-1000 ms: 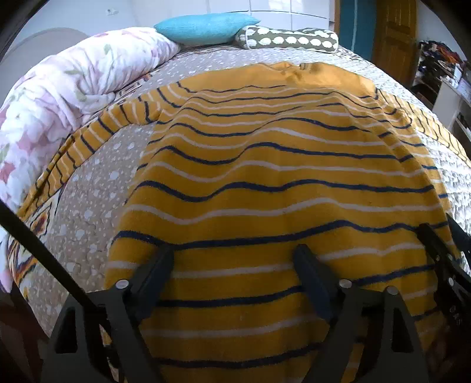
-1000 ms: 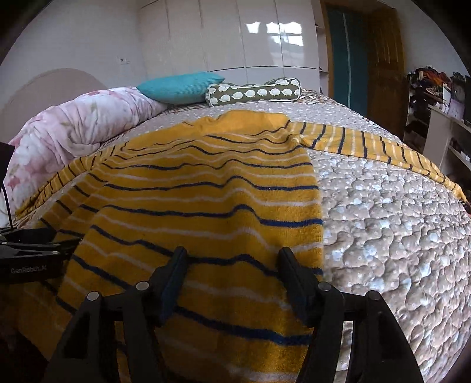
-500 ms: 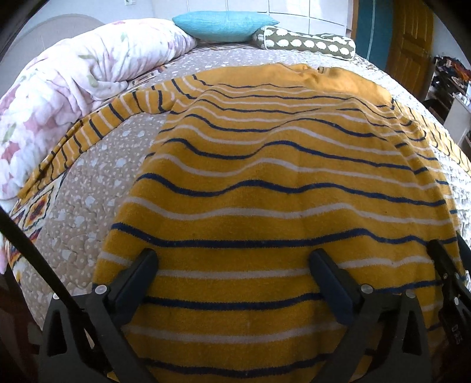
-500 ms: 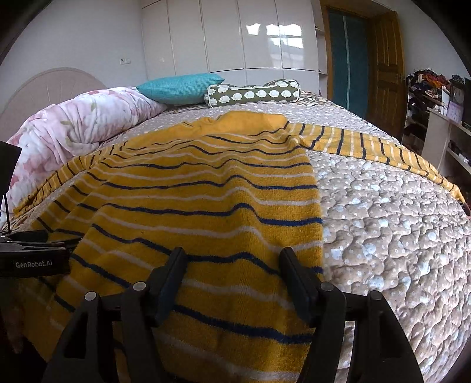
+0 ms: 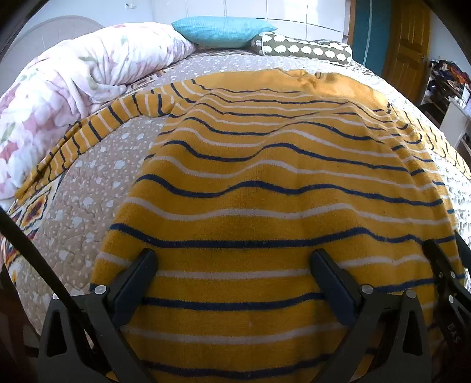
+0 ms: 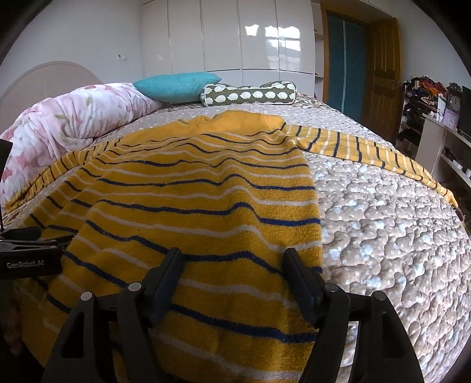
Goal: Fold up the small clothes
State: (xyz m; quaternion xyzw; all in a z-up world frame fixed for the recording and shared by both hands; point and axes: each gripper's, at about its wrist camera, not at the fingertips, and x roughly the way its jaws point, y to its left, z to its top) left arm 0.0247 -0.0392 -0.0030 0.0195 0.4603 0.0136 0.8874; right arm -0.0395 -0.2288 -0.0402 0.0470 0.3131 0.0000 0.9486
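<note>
I am looking across a quilted bed [image 6: 397, 224] that is serving as my folding surface, with a rolled floral duvet [image 5: 59, 97] pushed to its left edge and a teal pillow [image 5: 223, 28] and a spotted bolster [image 6: 250, 94] parked at the head, presumably to keep the middle free.

The striped yellow sweater [image 5: 265, 182] is lying flat across that middle, hem toward me and neck toward the pillows. Both sleeves are lying spread outward, the left sleeve [image 5: 97, 129] trailing toward the duvet and the right sleeve [image 6: 368, 153] running toward the far bed edge; I judge this spread layout is readying it for folding.

I am holding the left gripper [image 5: 234, 262] over the hem near the left side seam, jaws spread wide and gripping nothing. The right gripper [image 6: 234, 260] is hovering likewise over the hem's right corner, also released and empty. Placing one at each corner should let me lift the hem evenly.
</note>
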